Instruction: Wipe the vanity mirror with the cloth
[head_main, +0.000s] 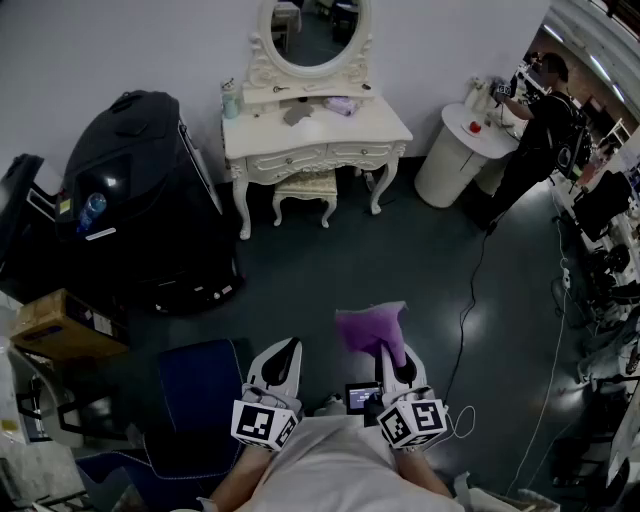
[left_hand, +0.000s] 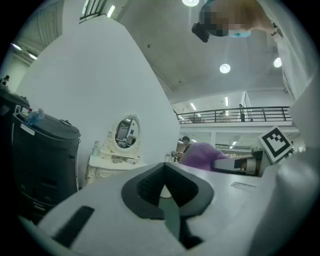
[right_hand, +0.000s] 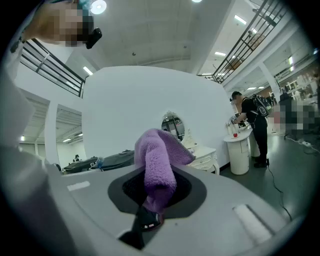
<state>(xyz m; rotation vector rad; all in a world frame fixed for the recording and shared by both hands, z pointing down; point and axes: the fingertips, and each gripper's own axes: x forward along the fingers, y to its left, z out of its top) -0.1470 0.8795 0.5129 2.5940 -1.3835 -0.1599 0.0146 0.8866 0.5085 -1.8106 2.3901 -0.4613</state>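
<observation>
An oval vanity mirror in a cream carved frame stands on a cream dressing table against the far wall, several steps ahead. It shows small in the left gripper view as the mirror and in the right gripper view as the mirror. My right gripper is shut on a purple fluffy cloth, which bunches up out of the jaws as the cloth. My left gripper is shut with nothing in it, beside the right one, both held low near my body.
A large black machine stands left of the table, a stool under it. A white round pedestal and a person in black are at the right. A cable crosses the dark floor. A cardboard box and a blue chair are near left.
</observation>
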